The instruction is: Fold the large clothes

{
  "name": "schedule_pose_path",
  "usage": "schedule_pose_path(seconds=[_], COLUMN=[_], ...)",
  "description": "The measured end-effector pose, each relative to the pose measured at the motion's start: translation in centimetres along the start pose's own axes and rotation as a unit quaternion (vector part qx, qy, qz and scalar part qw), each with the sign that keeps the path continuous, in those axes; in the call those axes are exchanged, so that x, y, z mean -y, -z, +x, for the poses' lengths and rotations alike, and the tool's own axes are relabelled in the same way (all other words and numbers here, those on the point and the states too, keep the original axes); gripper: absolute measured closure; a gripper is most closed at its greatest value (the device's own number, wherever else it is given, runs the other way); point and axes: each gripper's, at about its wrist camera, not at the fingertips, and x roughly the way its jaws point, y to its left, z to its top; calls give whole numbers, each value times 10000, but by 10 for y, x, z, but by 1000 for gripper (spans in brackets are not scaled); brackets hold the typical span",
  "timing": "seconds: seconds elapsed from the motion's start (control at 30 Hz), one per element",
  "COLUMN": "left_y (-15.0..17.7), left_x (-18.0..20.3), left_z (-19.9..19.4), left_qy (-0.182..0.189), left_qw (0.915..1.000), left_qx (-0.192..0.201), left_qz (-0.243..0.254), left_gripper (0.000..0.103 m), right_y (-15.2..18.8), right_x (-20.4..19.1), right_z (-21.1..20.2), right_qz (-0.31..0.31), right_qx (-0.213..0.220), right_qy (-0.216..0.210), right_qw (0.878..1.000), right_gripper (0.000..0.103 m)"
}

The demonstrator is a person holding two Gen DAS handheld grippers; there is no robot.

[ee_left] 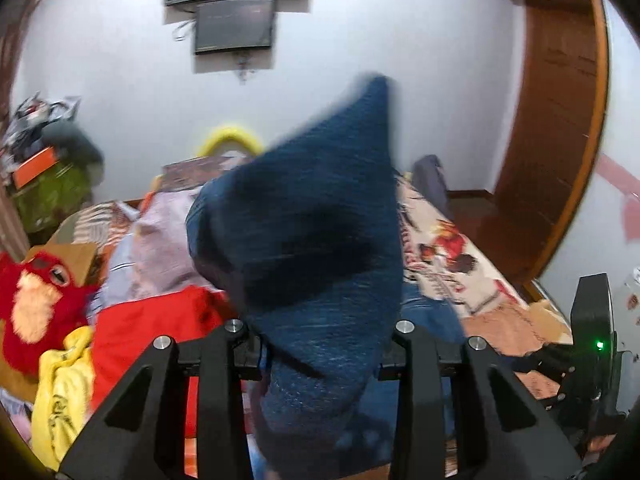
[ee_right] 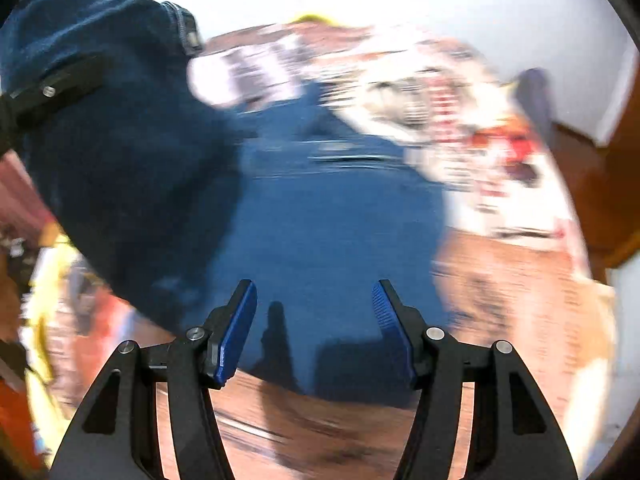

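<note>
A pair of dark blue jeans (ee_left: pixel 320 220) fills the middle of the left wrist view, bunched and lifted off the bed. My left gripper (ee_left: pixel 320 334) is shut on this denim, and the cloth hides its fingertips. In the right wrist view the rest of the jeans (ee_right: pixel 328 220) lies flat on the bed, with the lifted part hanging at the upper left. One black finger (ee_right: pixel 56 84) of the left gripper presses on that lifted part. My right gripper (ee_right: pixel 315 292) hovers over the flat denim, open, with nothing between its blue pads.
A patterned bedspread (ee_left: pixel 448 256) covers the bed. To the left lie a red cloth (ee_left: pixel 152 328), a yellow cloth (ee_left: pixel 64 392), a lilac garment (ee_left: pixel 160 248) and a red plush toy (ee_left: pixel 36 308). A wooden door (ee_left: pixel 560 120) stands at the right and a screen (ee_left: pixel 234 24) hangs on the wall.
</note>
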Motion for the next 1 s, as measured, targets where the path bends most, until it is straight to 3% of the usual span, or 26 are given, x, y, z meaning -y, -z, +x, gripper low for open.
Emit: schedule_pose_path(seconds=[0.03, 0.13, 0.2, 0.3, 0.4, 0.5, 0.63, 0.77, 0.9, 1.0], left_y=[-2, 0, 3, 18, 38, 54, 67, 68, 70, 66], left_x=[13, 40, 57, 85, 105, 117, 117, 107, 100, 93], left_z=[3, 12, 21, 42, 55, 60, 65, 57, 45, 33], left_qy=[103, 354, 663, 1056, 1205, 1118, 1313, 1365, 1473, 1750], left_qw=[9999, 9991, 9972, 9909, 9841, 9792, 9700, 9663, 9613, 9560], left_qx=[-30, -119, -258, -745, -1101, -1320, -1736, -1918, -2127, -2242], left_qz=[68, 204, 219, 379, 695, 1057, 1085, 1044, 950, 723], left_gripper=[69, 69, 70, 70, 70, 69, 63, 58, 45, 42], right_y=[9, 22, 35, 44, 41, 44, 53, 58, 62, 61], right_x=[15, 47, 66, 77, 79, 78, 74, 70, 71, 70], right_z=[-3, 5, 20, 28, 28, 24, 12, -2, -18, -34], right_qz=[75, 471, 942, 1317, 1345, 1286, 1116, 812, 656, 630], right_qx=[-14, -298, -531, -508, -493, -501, -467, -431, -211, -60], right_qy=[169, 151, -208, -515, -596, -619, -409, 28, 140, 192], right_qw=[9998, 9983, 9939, 9887, 9879, 9885, 9918, 9958, 9975, 9978], right_gripper=[46, 46, 43, 41, 40, 40, 40, 40, 40, 40])
